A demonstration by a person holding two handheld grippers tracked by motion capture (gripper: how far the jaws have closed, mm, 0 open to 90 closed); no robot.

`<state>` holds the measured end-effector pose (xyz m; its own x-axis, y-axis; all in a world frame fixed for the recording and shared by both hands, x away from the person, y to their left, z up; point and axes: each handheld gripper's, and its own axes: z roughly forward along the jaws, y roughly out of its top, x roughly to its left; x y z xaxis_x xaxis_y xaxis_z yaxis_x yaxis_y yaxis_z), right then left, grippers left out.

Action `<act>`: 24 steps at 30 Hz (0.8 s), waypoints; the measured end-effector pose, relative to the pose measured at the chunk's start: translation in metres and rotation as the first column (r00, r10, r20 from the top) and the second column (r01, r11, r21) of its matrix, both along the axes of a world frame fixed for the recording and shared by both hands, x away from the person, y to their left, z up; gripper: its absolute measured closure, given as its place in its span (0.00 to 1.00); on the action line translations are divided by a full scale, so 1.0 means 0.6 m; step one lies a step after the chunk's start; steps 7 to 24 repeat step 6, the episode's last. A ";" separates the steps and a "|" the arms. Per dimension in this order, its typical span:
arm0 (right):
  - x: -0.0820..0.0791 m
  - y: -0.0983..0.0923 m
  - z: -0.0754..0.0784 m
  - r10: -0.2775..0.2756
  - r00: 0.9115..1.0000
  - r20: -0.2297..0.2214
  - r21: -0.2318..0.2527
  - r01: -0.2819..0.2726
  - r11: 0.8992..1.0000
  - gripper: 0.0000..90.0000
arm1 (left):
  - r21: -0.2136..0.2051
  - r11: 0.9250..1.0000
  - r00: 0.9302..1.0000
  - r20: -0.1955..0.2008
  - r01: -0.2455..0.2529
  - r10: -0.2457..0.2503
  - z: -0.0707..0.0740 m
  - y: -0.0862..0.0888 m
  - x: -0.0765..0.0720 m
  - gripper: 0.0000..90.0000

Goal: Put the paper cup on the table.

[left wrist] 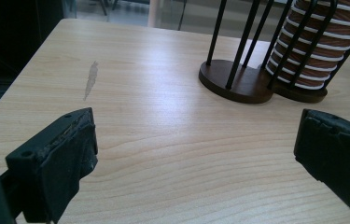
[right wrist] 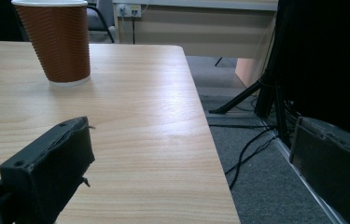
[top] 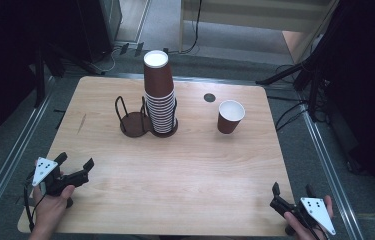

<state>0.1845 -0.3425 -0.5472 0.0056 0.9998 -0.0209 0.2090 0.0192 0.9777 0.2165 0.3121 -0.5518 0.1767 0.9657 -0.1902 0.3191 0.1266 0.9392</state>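
A tall stack of brown ribbed paper cups [top: 158, 95] stands in the right half of a dark two-slot wire cup holder [top: 134, 123] at the table's middle back; the holder's left slot is empty. A single brown cup [top: 230, 117] stands upright to the right of it, also seen in the right gripper view [right wrist: 60, 42]. My left gripper [top: 75, 161] rests open at the front left corner, nothing between its jaws; its view shows the holder [left wrist: 238, 81] and stack [left wrist: 315, 46] ahead. My right gripper [top: 292, 189] is open at the front right corner, one jaw past the table edge.
A round dark grommet [top: 208, 97] sits in the wooden table [top: 185, 170] behind the single cup. A pale scuff [left wrist: 90, 79] marks the left side. Black stands and cables [top: 295, 75] surround the table on grey floor.
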 end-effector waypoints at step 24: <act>-0.002 0.000 0.000 -0.012 1.000 0.010 0.010 0.012 1.000 0.00 | 0.003 1.000 1.000 -0.006 0.003 -0.003 0.000 0.000 0.001 0.00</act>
